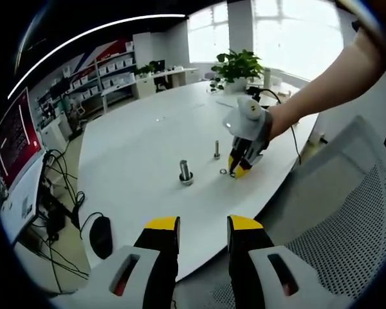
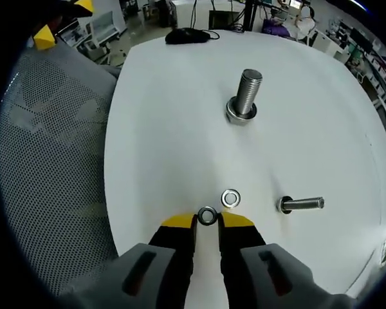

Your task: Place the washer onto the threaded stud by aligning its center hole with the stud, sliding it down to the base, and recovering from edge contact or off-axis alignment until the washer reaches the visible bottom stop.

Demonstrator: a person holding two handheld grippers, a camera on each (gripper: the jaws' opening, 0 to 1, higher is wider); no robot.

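Note:
A large threaded stud point(image 2: 244, 95) stands upright on the white table point(image 2: 161, 129), with a nut or collar at its base. A thinner stud point(image 2: 301, 205) stands off to one side of it. My right gripper point(image 2: 207, 223) is down at the table surface, its yellow tips closed on a small steel washer point(image 2: 207, 215). A second washer point(image 2: 230, 197) lies flat just beyond it. In the left gripper view a hand holds the right gripper point(image 1: 237, 170) beside a washer point(image 1: 223, 171), close to the large stud point(image 1: 186, 172) and the thin stud point(image 1: 217, 149). My left gripper point(image 1: 203, 225) hangs open off the table's near edge, holding nothing.
A grey mesh chair point(image 2: 51, 161) sits against the table edge. A black mouse point(image 2: 188, 35) lies at the far end of the table. A potted plant point(image 1: 237, 67) and cables point(image 1: 289, 103) stand near the window. Shelves and a desk line the wall.

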